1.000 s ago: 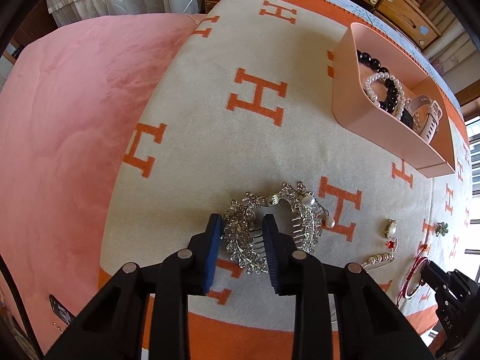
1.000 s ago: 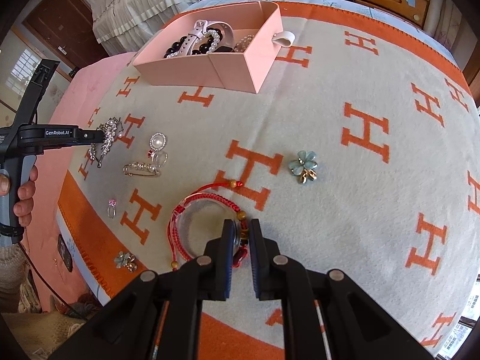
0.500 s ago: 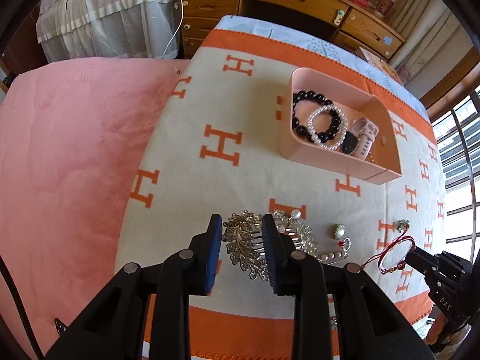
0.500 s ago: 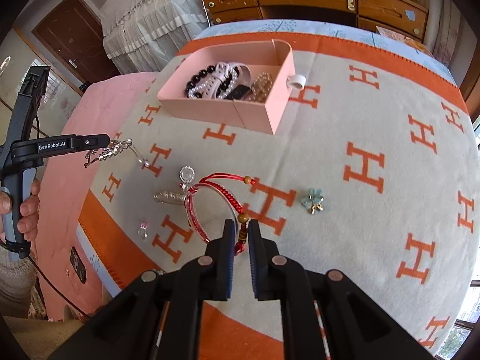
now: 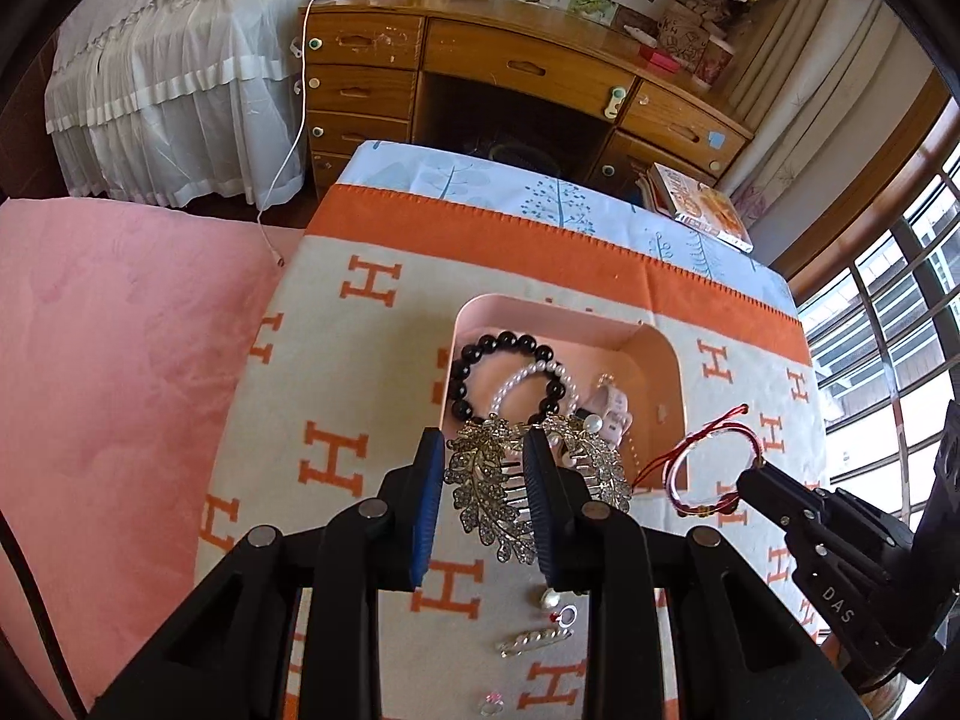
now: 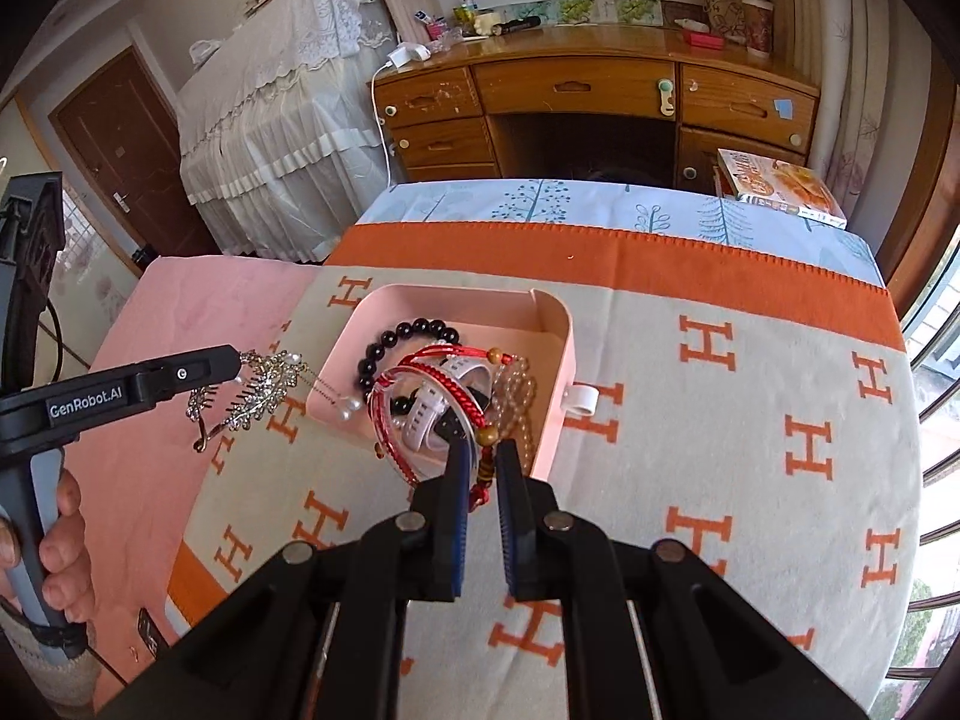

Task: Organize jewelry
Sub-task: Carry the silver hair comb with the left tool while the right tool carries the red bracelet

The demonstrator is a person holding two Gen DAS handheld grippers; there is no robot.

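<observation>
My left gripper (image 5: 482, 447) is shut on a silver rhinestone hair comb (image 5: 487, 492) and holds it in the air just short of the pink box's (image 5: 657, 345) near wall. The comb also shows in the right wrist view (image 6: 264, 387), left of the box (image 6: 555, 372). My right gripper (image 6: 482, 456) is shut on a red cord bracelet (image 6: 444, 378) and holds it over the box's near side; the bracelet also shows in the left wrist view (image 5: 711, 459). The box holds a black bead bracelet (image 5: 474, 360), a pearl bracelet (image 5: 525, 375) and a white watch (image 6: 429, 414).
On the orange-H blanket (image 5: 336, 450) in front of the box lie a pearl piece (image 5: 549, 600), a pearl hair clip (image 5: 534, 641) and a small pink ring (image 5: 491, 703). A pink cover (image 5: 108, 360) lies left. A wooden desk (image 5: 510, 72) stands beyond.
Both grippers have lifted their jewelry off the blanket and carried it toward the pink box. The comb and the red bracelet now hang in the air at the box.
</observation>
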